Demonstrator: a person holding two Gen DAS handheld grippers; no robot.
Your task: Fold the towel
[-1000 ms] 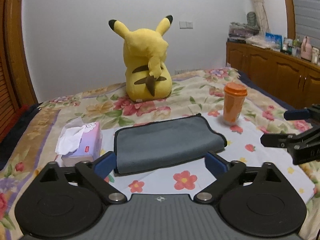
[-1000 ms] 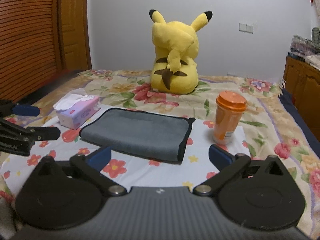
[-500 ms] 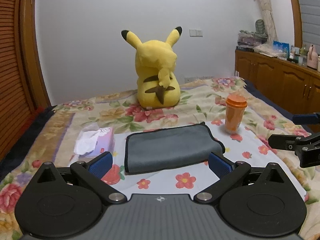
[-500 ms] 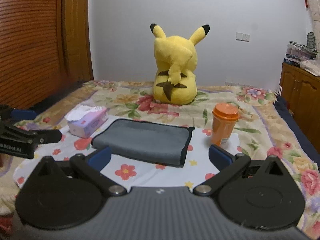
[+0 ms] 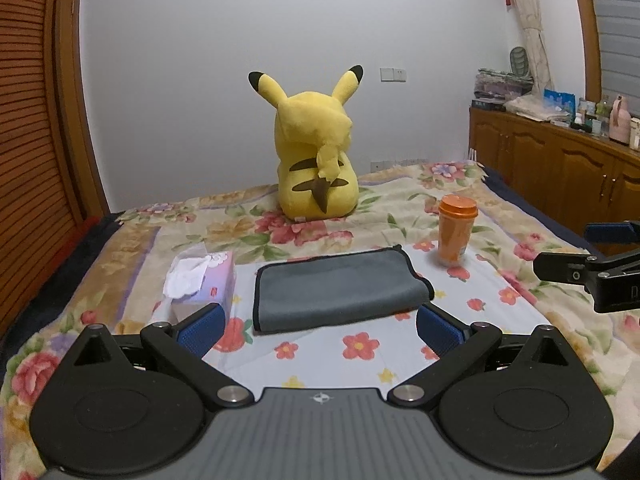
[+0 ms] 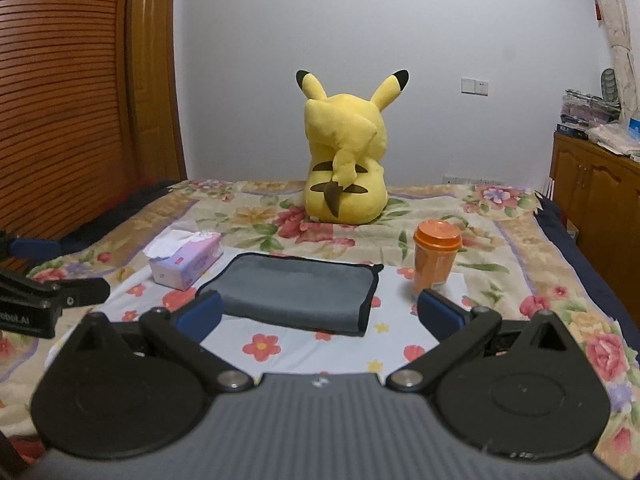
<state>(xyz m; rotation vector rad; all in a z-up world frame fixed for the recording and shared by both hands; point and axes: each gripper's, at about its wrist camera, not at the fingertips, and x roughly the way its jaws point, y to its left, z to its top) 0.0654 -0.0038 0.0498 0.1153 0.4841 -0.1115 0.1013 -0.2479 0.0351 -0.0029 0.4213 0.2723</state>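
- Towel [image 5: 338, 290] lay folded on the bed [image 5: 120, 272], between tissue box [image 5: 202, 280] and orange cup [image 5: 456, 232].
- It looked soft, light and limp; a bound corner seemed the best hold.
- Left tool [image 5: 320, 326] and right tool [image 6: 320, 312] were both wide apart, holding nothing.

Towel: folded grey cloth towel [image 5: 340, 292] with black edging, ahead between the jaws.
Cup: orange lidded plastic cup [image 6: 435, 258].
Plush: yellow plush toy [image 5: 318, 160], black ear tips, brown stripes.
Bedspread: cream floral bedspread [image 5: 280, 236], red flowers.
Tissue box: pink-lilac tissue box [image 6: 188, 264].
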